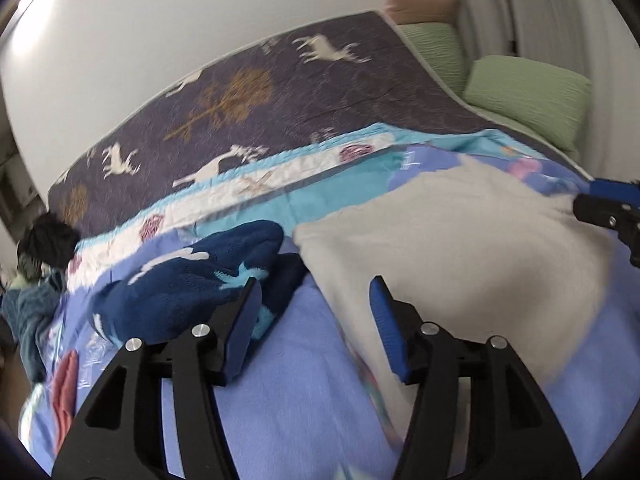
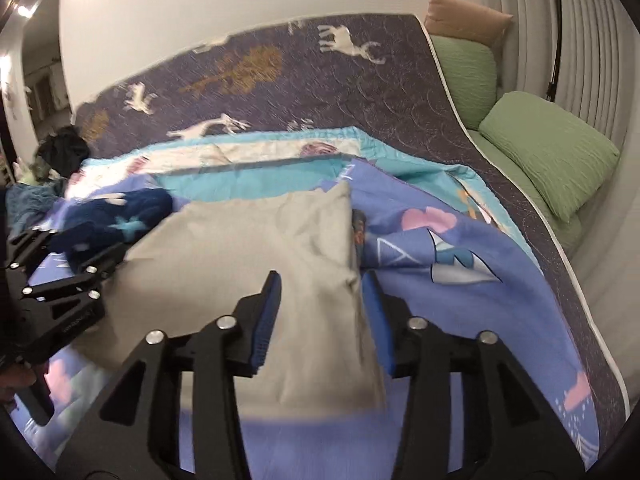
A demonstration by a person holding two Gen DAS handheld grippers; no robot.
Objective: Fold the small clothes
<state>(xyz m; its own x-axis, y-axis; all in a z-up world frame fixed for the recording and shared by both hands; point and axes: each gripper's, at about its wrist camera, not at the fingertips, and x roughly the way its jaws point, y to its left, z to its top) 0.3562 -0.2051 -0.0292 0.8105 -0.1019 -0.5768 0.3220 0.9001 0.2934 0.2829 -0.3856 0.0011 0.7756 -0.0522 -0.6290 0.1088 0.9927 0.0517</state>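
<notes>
I am working over the bed (image 1: 280, 92), and the grey garment (image 1: 460, 240) lying spread on the lilac blanket (image 1: 280, 380) is my landmark for everything else.

Far to the left of the grey garment, at the bed's edge, a dark heap of clothes (image 1: 48, 240) is waiting. Nearer, just beside the garment's left edge, a navy fleece piece (image 1: 188, 280) with pale shapes is sitting bunched up, plush and thick.

My left gripper (image 1: 316, 320) is hovering at the garment's left edge, jaws standing well apart with nothing between them; one pad is over the fleece side, the other over the grey cloth.

The grey garment itself is looking thin, soft and light, with a matte weave that should not be slipping from the pads. I am judging that it will be drooping and creasing wherever it is unsupported, so it wants holding at corners or along a hem, with both grippers, rather than mid-panel.

My right gripper (image 2: 320, 312) is reaching over the garment's right edge, jaws apart and straddling that edge, one pad over grey cloth and the other over the blanket. Whether the pads are touching the cloth I cannot tell through the blur.

Well to the right of the garment, green pillows (image 2: 552, 152) are lying by the wall.
</notes>
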